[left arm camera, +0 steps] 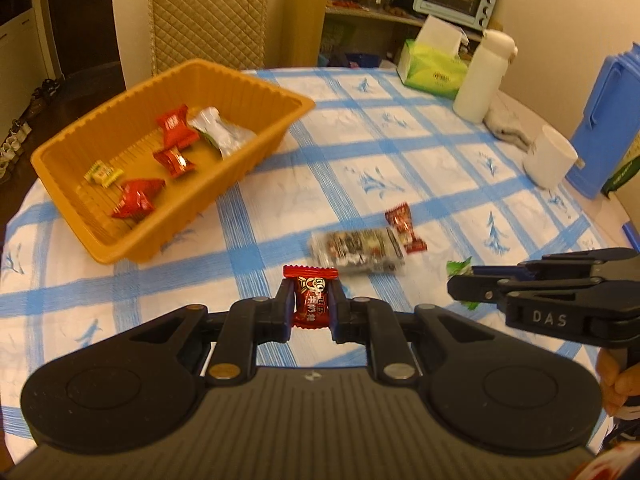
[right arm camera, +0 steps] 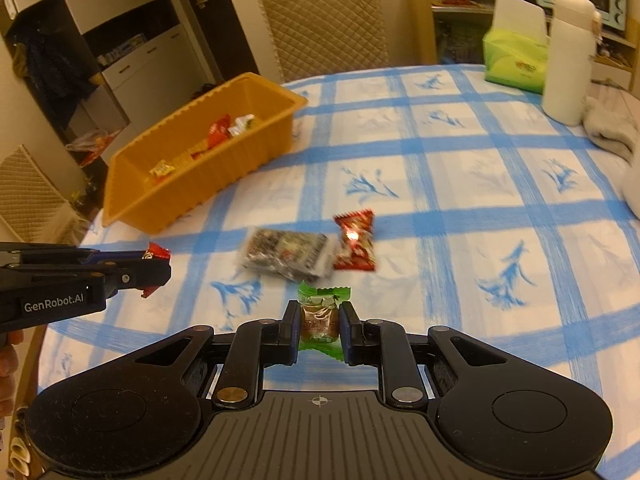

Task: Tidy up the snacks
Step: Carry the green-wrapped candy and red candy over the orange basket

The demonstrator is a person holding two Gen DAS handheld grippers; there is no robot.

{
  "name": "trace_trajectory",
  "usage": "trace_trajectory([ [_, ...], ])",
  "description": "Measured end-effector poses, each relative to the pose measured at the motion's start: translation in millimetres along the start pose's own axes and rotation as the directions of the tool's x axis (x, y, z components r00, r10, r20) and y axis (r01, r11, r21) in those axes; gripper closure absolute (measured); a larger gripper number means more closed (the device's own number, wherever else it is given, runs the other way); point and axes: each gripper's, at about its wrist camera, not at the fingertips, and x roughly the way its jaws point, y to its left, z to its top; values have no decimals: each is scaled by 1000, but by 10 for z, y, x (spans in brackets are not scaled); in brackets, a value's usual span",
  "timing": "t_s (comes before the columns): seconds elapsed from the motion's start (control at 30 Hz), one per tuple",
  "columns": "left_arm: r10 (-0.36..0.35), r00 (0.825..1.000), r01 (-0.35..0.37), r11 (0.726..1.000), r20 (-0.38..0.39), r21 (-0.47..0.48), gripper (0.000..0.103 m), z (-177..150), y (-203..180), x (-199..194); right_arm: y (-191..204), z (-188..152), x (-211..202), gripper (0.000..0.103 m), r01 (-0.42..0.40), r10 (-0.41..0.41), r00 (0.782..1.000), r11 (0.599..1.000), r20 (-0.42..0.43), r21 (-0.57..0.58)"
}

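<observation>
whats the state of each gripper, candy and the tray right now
left gripper: shut on red candy
right gripper: shut on green candy
orange tray: upright on the table, five wrapped snacks inside
clear snack pack: lying on tablecloth
loose red candy: lying beside the pack

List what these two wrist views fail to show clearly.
- Right wrist view: the orange plastic tray's near wall hides most of its floor.
- Both views: motion blur makes the print on the clear-wrapped dark snack pack unreadable.
- Left wrist view: the blue plastic box is cut off by the right edge.
</observation>
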Motion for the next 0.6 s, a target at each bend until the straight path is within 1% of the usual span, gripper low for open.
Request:
trace_trajectory([
  [0.37, 30, 998, -28, 999, 62, -38, 88, 275, 254, -93, 292, 479, 135, 83, -76, 79, 995, 995, 52, -70],
  [0.6, 55, 994, -49, 997, 97, -66, 88, 446, 497, -115, 493, 833, 323, 83, -113, 121, 989, 989, 82, -99],
])
